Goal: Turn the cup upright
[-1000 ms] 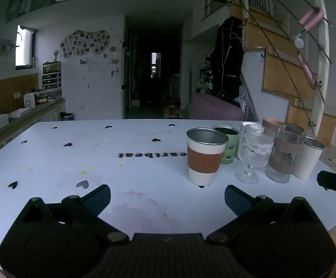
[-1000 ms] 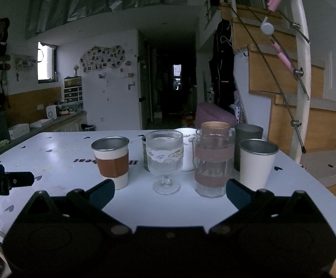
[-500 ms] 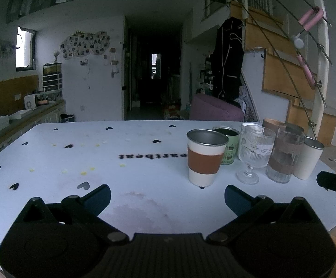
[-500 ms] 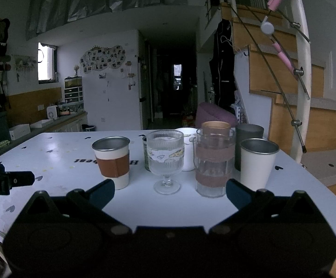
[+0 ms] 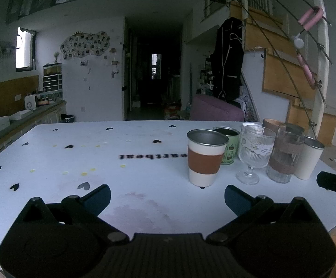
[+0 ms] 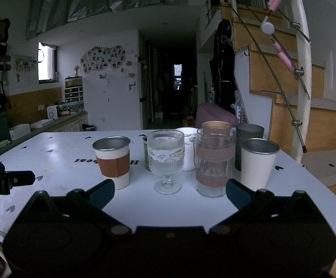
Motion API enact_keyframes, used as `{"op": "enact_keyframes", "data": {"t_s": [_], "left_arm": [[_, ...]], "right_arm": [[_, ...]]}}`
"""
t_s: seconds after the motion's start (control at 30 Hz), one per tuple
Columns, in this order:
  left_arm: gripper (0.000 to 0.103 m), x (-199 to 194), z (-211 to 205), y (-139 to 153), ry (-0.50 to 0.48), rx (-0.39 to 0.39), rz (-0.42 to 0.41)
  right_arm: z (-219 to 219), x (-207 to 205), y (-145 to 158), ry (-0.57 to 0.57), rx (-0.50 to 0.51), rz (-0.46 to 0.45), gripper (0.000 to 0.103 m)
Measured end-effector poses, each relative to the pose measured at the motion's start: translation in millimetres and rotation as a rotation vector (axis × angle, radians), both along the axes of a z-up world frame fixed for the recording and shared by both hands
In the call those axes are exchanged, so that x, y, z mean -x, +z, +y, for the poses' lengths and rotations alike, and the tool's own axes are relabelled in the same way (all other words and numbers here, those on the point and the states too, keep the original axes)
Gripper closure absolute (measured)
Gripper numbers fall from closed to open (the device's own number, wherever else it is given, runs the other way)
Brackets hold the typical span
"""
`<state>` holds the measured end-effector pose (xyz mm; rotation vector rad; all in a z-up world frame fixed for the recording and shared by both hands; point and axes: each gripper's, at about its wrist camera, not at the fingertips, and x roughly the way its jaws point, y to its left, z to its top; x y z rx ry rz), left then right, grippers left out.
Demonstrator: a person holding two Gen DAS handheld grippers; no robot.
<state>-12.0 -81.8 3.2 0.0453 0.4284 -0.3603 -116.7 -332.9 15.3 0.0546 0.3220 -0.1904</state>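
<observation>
Several cups stand upright in a cluster on the white table [image 5: 52, 162]. Nearest on the left is a metal-rimmed white cup with a brown sleeve [image 5: 205, 157], also in the right wrist view [image 6: 113, 159]. Beside it stand a ribbed stemmed glass [image 6: 166, 159], a clear glass with a brown band [image 6: 214, 162] and a white metal-rimmed cup [image 6: 258, 162]. My left gripper [image 5: 167, 198] is open and empty, short of the sleeved cup. My right gripper [image 6: 170, 193] is open and empty, facing the stemmed glass.
Behind the front row stand a green cup [image 5: 228, 146], a white mug [image 6: 187, 150], a tan cup [image 6: 216, 128] and a dark grey cup [image 6: 249, 139]. A staircase with a white rail [image 6: 302, 92] rises at the right. A kitchen counter [image 5: 17, 120] runs along the left.
</observation>
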Motion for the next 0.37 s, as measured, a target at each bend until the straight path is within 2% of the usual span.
{"op": "enact_keyframes", "data": {"t_s": [0.37], "left_arm": [[0.0, -0.4, 0.1, 0.5, 0.001, -0.003, -0.002]], "right_arm": [[0.3, 0.0, -0.2, 0.0, 0.0, 0.0, 0.0]]}}
